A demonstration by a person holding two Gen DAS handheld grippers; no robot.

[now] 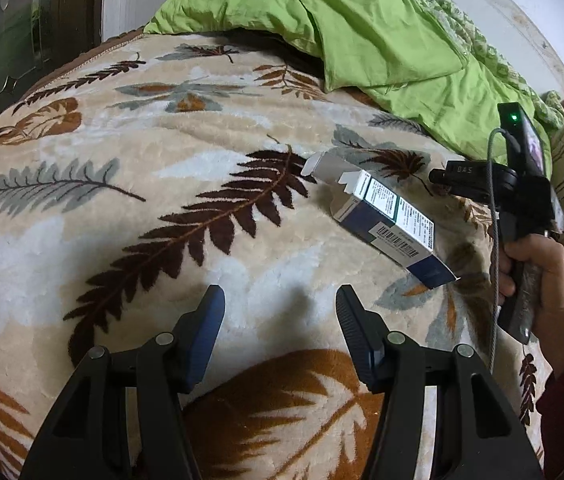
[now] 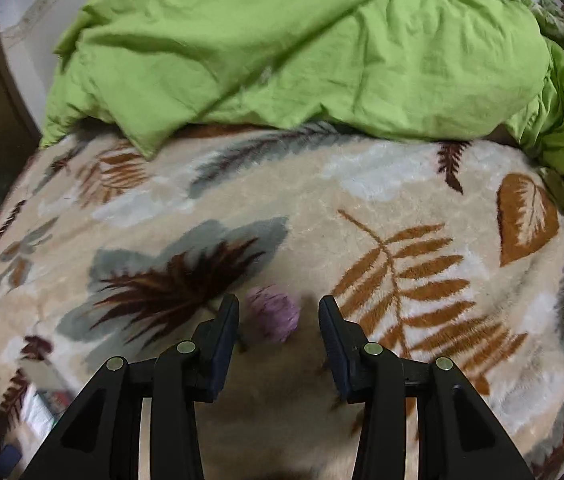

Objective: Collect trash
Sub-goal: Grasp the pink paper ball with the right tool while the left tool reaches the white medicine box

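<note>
Closing in on a purple crumpled wad (image 2: 273,319) lying on the leaf-print blanket (image 2: 242,200), right gripper (image 2: 278,316) is straddling it, jaws spread, not pinching. Left gripper (image 1: 280,316), spread & empty, is hovering near an open carton (image 1: 385,220) left of the wad.

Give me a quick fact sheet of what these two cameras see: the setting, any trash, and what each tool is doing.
setting: bed covered by a leaf-patterned blanket, with a crumpled green quilt at its far side
trash 1: opened blue-and-white carton lying on its side on the blanket
trash 2: small purple ball-like thing, blurred, on the blanket
left tool: open, empty, the carton ahead and to its right
right tool: open, the purple thing between its fingers, not gripped
person: a hand holds the right tool's handle
</note>
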